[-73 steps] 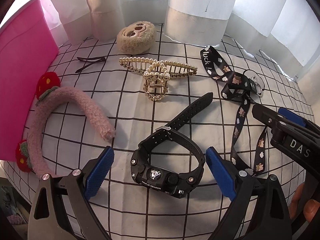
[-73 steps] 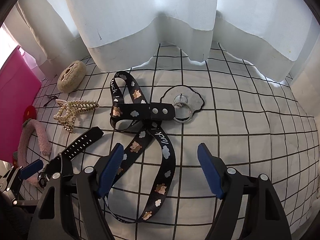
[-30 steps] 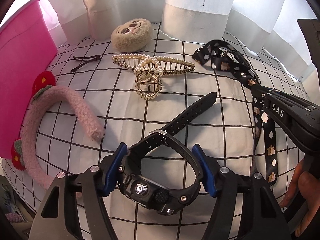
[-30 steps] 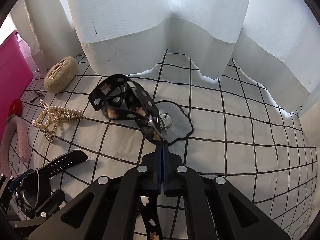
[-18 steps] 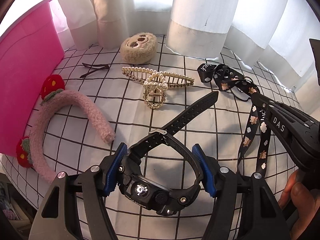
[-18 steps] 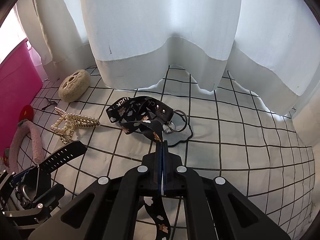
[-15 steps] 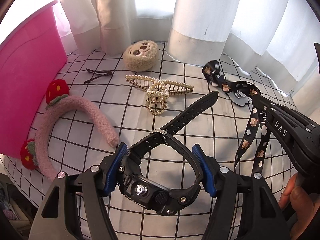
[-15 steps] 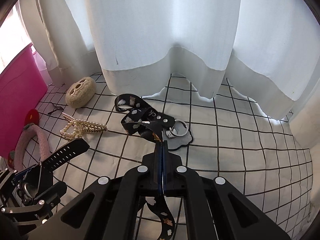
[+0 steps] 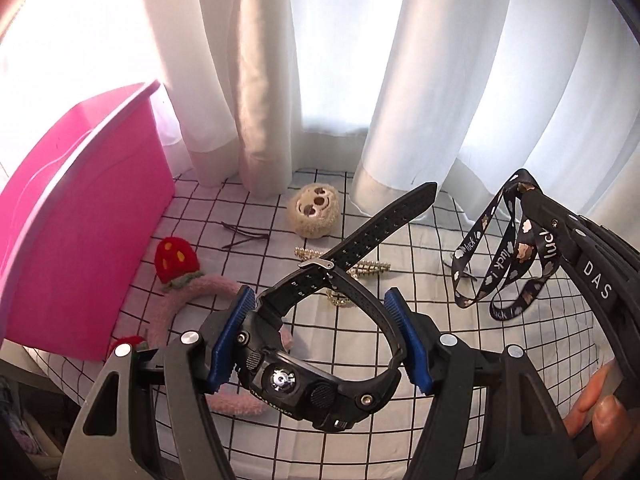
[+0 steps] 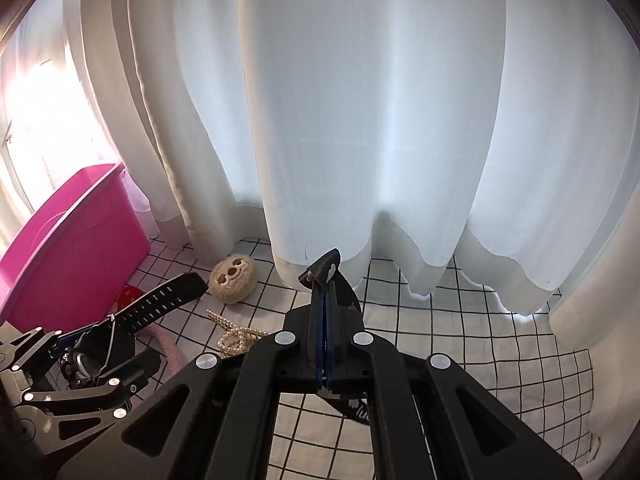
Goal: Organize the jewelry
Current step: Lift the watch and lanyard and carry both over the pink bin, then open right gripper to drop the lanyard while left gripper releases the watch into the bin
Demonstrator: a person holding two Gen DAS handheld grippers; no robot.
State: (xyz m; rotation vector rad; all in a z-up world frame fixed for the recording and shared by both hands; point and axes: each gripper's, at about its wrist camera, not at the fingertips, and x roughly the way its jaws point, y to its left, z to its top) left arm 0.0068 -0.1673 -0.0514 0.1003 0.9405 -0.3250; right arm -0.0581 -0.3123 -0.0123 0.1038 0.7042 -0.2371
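Observation:
My left gripper (image 9: 318, 338) is shut on a black sports watch (image 9: 320, 380), its blue pads pressing the band from both sides. The watch hangs in the air above the checked cloth (image 9: 420, 320), and its strap (image 9: 384, 224) sticks up and away. My right gripper (image 10: 325, 300) is shut on a black printed lanyard (image 9: 504, 248), whose loops dangle from the fingers in the left wrist view. In the right wrist view a fold of the lanyard (image 10: 326, 266) pokes out past the fingertips. The watch (image 10: 160, 300) shows there at the lower left.
A pink bin (image 9: 72, 216) stands at the left on the cloth. On the cloth lie a pink fuzzy headband with strawberries (image 9: 176, 292), a pearl hair claw (image 9: 360, 270), a plush sloth clip (image 9: 316, 210) and a dark hairpin (image 9: 244, 236). White curtains (image 10: 360, 120) hang behind.
Both grippers have risen off the cloth, the left one carrying the watch and the right one the lanyard. The lanyard's lower end has left the cloth, and more curtain is in view.

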